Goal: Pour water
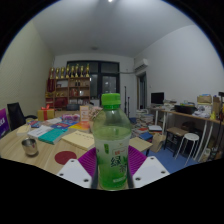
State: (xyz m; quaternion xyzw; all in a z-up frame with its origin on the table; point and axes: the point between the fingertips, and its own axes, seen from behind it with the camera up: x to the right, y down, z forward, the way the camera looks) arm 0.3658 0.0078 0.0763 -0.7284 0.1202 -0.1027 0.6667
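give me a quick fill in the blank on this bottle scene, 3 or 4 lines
1. The clear plastic bottle has a ____ cap.
2. The bottle stands ____ the two purple-padded fingers of the hand-held gripper.
3. The small metal cup on the wooden table is on the same side as the ____ finger.
4. The bottle stands ____, not tipped.

Missing words: green; between; left; upright

A lived-in office or student workroom. At ten o'clock a table (45, 140) is littered with books and a metal cup (30, 147); at eleven stand shelves (68, 85); at three, a desk (185, 112) with a monitor (157, 98) and stool (191, 140).
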